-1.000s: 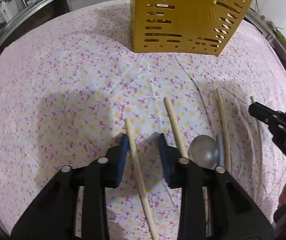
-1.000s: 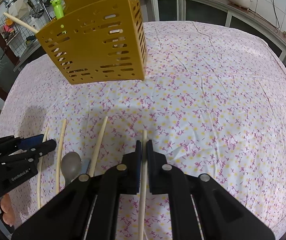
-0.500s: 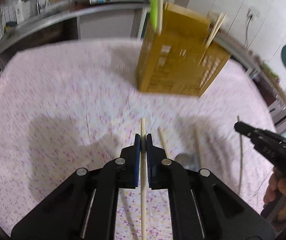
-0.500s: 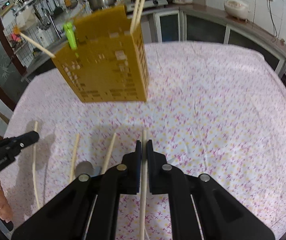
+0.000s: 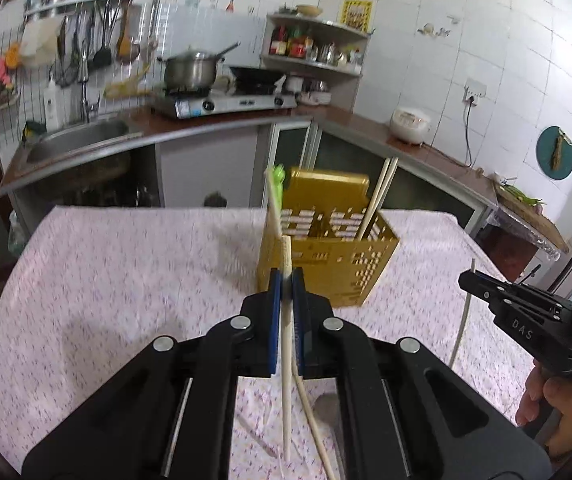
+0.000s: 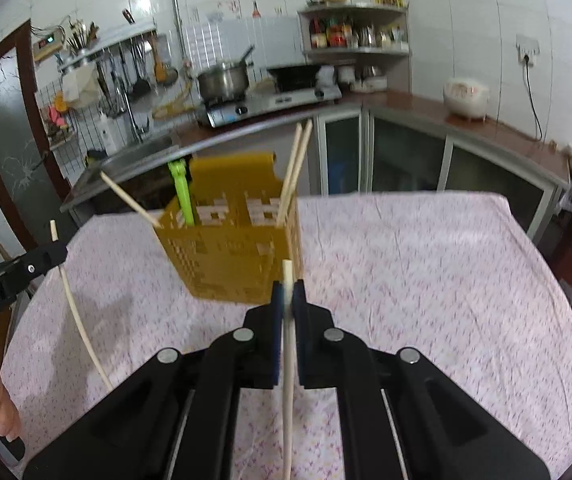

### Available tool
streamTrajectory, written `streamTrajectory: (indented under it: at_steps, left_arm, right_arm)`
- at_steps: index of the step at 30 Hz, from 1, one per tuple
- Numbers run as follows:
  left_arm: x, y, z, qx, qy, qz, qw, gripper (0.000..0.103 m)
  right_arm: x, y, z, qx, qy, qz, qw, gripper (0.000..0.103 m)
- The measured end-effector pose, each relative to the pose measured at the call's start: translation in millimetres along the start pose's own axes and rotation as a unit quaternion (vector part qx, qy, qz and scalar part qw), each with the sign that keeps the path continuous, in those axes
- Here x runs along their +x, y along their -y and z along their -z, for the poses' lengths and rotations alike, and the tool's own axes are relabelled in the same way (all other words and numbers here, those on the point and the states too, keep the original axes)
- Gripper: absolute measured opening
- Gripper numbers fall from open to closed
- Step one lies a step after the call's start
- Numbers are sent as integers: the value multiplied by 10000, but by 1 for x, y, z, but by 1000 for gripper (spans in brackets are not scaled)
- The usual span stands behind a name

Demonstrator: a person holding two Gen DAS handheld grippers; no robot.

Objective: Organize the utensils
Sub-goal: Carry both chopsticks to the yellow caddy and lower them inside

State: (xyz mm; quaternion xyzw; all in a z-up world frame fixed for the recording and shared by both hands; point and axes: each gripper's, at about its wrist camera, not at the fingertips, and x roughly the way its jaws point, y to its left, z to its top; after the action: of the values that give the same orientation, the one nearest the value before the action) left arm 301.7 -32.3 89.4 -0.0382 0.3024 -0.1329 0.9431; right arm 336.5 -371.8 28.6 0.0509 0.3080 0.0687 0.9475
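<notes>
Now chopstick (image 5: 286,344) between left hand-held gripper (image 5: 286,280) pads.

The utensil holder (image 6: 241,256) is standing on the table (image 6: 426,280), toward its far middle. Two chopsticks (image 6: 294,172) are leaning out of the holder's right side, a clip-like utensil (image 6: 181,196) is sticking up in its left part, and a single stick (image 6: 129,200) is slanting out over its left edge. The left gripper (image 5: 286,280) is sitting near the holder with a chopstick (image 5: 286,360) between its pads. The right gripper (image 6: 287,292) is sitting right of it, a second chopstick (image 6: 288,380) between its pads. Behind the table, the counter (image 6: 406,104) is running along the far wall.
</notes>
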Motion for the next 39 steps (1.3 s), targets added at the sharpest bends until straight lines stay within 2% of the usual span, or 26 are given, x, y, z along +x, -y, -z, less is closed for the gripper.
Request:
streamTrajectory:
  at_steps: [6, 14, 19, 25, 31, 34, 39]
  left_arm:
    - [-8, 15, -23, 117, 346, 35, 9993, 4]
    - [-7, 36, -82, 304, 801, 28, 9963, 4]
    - [-2, 47, -117, 389, 1218, -44, 9918, 4]
    - [2, 52, -146, 356, 1771, -41, 9835, 4]
    - [37, 40, -149, 195, 1897, -58, 9816, 4]
    - [61, 30, -140, 69, 1733, 89, 9848, 4]
    - [84, 22, -122, 35, 1555, 94, 9878, 4]
  right_arm:
    - [-17, -2, -28, 16, 536, -30, 9986, 6]
    - [-36, -10, -91, -91, 1046, -72, 9944, 5]
    - [-45, -16, -134, -230, 1337, -25, 9908, 5]
    - [-43, -16, -167, -279, 1518, 58, 9880, 5]
    - [-17, -16, -170, -271, 1423, 70, 9894, 5]
    - [-2, -17, -165, -302, 1391, 67, 9898, 5]
    - [18, -17, -148, -363, 1254, 101, 9914, 5]
